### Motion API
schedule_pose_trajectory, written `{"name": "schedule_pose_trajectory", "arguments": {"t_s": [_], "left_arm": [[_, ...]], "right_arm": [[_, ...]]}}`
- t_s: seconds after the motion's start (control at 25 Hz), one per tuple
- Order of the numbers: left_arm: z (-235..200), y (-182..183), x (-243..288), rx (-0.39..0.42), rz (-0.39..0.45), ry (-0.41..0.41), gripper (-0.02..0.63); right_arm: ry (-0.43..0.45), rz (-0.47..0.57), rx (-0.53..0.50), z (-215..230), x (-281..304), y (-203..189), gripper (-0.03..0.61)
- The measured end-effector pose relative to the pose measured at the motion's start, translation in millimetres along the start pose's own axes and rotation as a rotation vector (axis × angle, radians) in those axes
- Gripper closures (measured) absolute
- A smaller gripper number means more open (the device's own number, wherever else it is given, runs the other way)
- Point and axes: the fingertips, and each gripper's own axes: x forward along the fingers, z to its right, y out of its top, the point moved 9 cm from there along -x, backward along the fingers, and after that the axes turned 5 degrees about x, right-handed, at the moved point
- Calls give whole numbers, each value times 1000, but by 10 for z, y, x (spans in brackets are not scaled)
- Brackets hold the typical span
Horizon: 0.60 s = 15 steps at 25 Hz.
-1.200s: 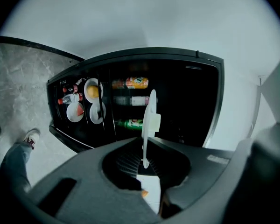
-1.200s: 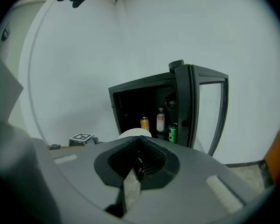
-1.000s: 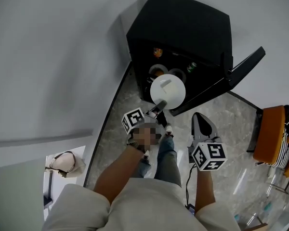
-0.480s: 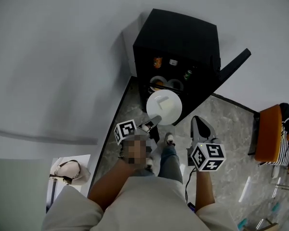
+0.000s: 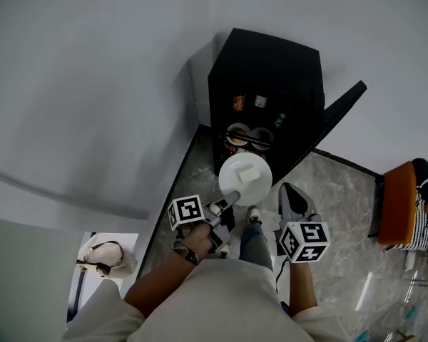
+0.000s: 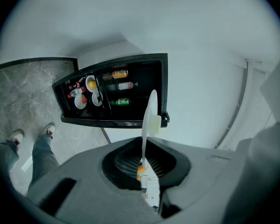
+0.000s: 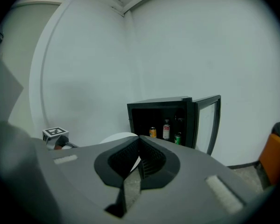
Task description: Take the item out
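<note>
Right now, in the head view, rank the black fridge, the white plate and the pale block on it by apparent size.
1. black fridge
2. white plate, which is held nearer the camera and still looks smaller
3. pale block on the plate

Soft, even indoor light, sharp frames (fisheye bends the edges), plate [image 5: 244, 188] glaring white.

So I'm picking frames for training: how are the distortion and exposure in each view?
Head view: strong fisheye bends the wall edges; the fridge interior is dark, the white plate bright. Left gripper view: black corners, plate edge-on and sharp, fridge tilted sideways. Right gripper view: black corners, curved wall lines, no visible blur.
</note>
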Motion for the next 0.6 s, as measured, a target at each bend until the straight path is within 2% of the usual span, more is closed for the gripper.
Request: {"name": "schedule_pose_trajectory", "arguments": {"t_s": [0.6], "left_arm": [[316,-276,-73,24,-31,-52,603]], "right_arm": [[-20,15,-35,-140,-242,34,574]]}}
